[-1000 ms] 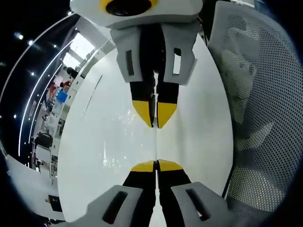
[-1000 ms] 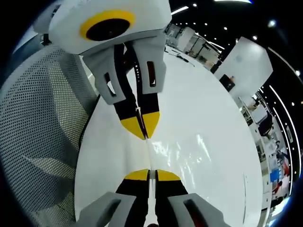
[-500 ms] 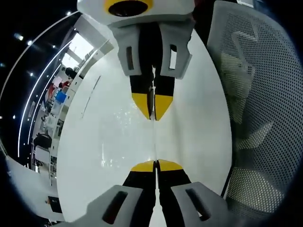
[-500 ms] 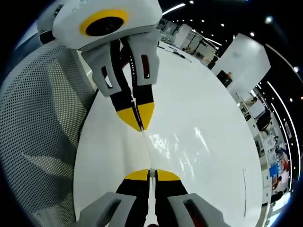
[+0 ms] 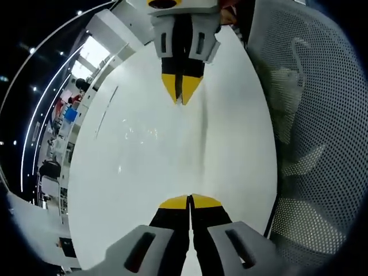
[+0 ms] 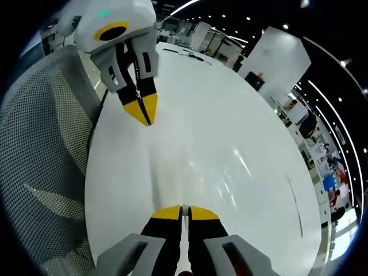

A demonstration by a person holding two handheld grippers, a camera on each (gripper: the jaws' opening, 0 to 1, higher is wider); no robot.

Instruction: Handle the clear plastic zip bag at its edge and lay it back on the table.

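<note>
The clear plastic zip bag (image 5: pixel 150 135) hangs stretched over the white table (image 5: pixel 109 207), showing mostly as glints and a faint edge line. My left gripper (image 5: pixel 190 199) is shut at the bottom of the left gripper view, on the bag's near edge. My right gripper (image 5: pixel 181 98) comes in from the top of that view, shut on the far edge. In the right gripper view the bag (image 6: pixel 221 178) glints to the right of my shut right gripper (image 6: pixel 183 209). A thin strip of its edge sits between the jaws. The left gripper (image 6: pixel 147 118) points in from the upper left.
A grey mesh office chair (image 5: pixel 313 144) stands along the table's side, also seen as the chair (image 6: pixel 40 161) in the right gripper view. A thin dark line (image 5: pixel 105 112) lies on the table farther off. Desks and ceiling lights fill the room beyond.
The two grippers have drawn well apart, each looking smaller and farther off in the other's view. The bag between them now spans a longer stretch. Both stay shut.
</note>
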